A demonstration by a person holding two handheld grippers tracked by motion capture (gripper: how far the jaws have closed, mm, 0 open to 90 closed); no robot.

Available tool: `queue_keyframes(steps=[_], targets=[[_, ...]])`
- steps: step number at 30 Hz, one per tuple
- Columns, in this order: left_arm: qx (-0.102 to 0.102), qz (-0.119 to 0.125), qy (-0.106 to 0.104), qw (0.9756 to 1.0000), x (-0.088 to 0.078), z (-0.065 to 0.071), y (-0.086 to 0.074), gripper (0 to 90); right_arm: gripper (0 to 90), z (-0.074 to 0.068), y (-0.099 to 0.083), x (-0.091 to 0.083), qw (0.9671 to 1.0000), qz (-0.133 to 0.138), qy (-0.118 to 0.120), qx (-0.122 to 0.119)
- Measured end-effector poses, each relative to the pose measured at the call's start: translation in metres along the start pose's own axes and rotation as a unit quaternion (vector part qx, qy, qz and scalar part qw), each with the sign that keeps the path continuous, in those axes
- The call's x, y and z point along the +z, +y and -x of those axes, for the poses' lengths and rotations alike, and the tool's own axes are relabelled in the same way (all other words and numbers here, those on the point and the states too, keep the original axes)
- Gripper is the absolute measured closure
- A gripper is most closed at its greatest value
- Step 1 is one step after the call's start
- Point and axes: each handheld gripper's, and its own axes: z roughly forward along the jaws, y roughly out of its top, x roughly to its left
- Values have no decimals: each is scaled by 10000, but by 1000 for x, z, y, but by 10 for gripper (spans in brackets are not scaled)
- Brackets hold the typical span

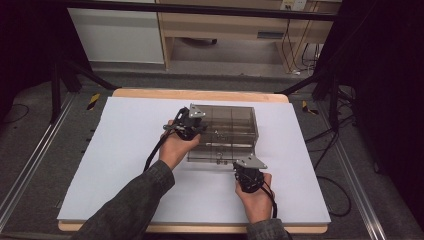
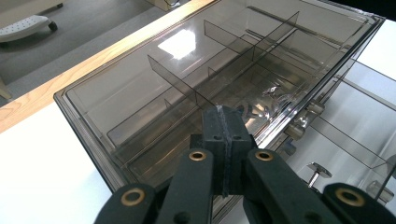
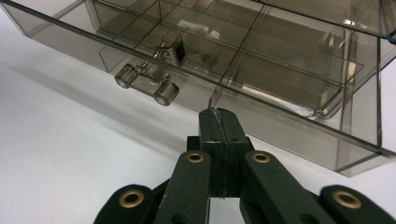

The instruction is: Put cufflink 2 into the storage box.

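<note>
At the centre of the white tabletop (image 1: pixel 125 150) stands the smoked clear compartment box (image 1: pixel 225 131), its long axis running left to right. The left gripper (image 1: pixel 192 122) rests over the box's left end, jaws pressed together with nothing between them. The right gripper (image 1: pixel 248 172), jaws likewise closed and empty, sits just in front of the near wall, right of the latch (image 3: pixel 147 84), and is the nearer one to it.

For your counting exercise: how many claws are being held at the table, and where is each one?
2. The left claw rests at the left end of the smoky clear organiser box, jaws shut. The right claw sits at the box's near front edge, jaws shut.
</note>
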Motion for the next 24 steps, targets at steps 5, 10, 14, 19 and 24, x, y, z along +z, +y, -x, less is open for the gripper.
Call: queue_keyframes(steps=[5,10,14,19,24], targets=[[-1,-24,-1,10000,0,0,1,900,900,3,2,1,10000,-15,-15,36],[-16,-37,2,10000,0,0,1,900,900,5,2,3,10000,-26,-44,86],[-20,-38,-24,10000,0,0,1,900,900,6,3,5,9999,-28,-68,97],[-29,-37,-30,10000,1,0,2,900,900,7,5,7,9999,-12,-54,98],[-5,-46,-25,10000,1,2,3,900,900,9,6,9,9999,-26,-66,109]])
